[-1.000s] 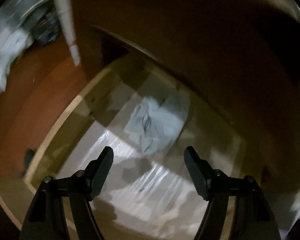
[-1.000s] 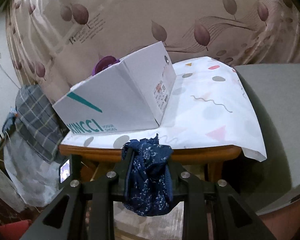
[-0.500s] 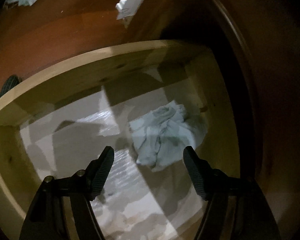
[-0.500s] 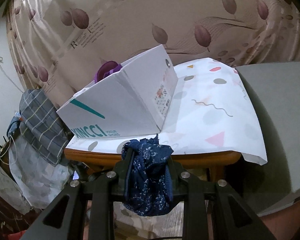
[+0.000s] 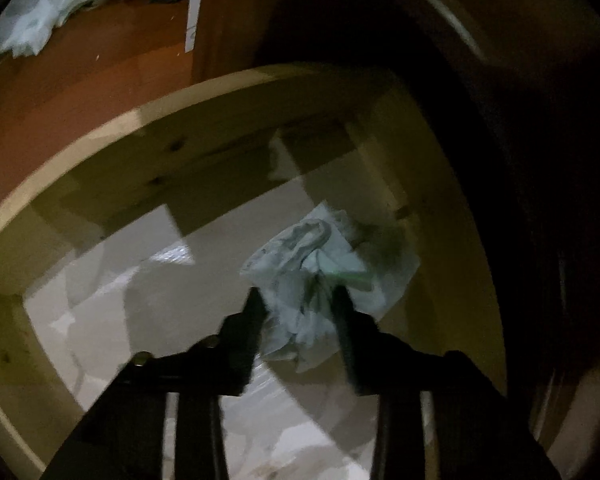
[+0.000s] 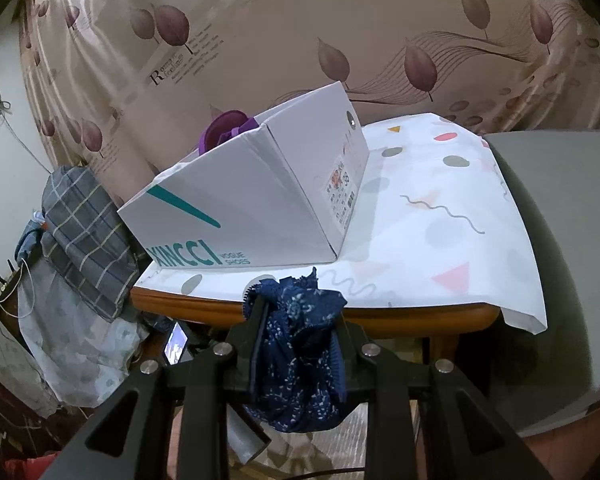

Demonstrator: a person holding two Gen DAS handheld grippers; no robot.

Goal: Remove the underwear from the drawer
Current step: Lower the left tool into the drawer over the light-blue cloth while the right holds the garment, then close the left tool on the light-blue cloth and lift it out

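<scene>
Left wrist view: left claw (image 5: 296, 312) closing, pale underwear (image 5: 324, 272) between its jaws inside the drawer (image 5: 100, 148), ready for lifting; right claw (image 6: 298, 332) clamps navy underwear (image 6: 300, 360), apparently already removed.

"KINCCI VOGUE SHOES" on the white shoebox (image 6: 236, 216) side, "38" on its end label (image 6: 342, 196), "love" and "Romantic" on the far curtain (image 6: 260, 20)

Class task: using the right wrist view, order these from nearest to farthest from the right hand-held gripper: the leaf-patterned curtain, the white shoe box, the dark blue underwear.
1. Dark blue underwear: clamped in the right hand-held gripper itself.
2. White shoe box: on the table just beyond, upper left of centre.
3. Leaf-patterned curtain: behind the table, filling the background.
</scene>
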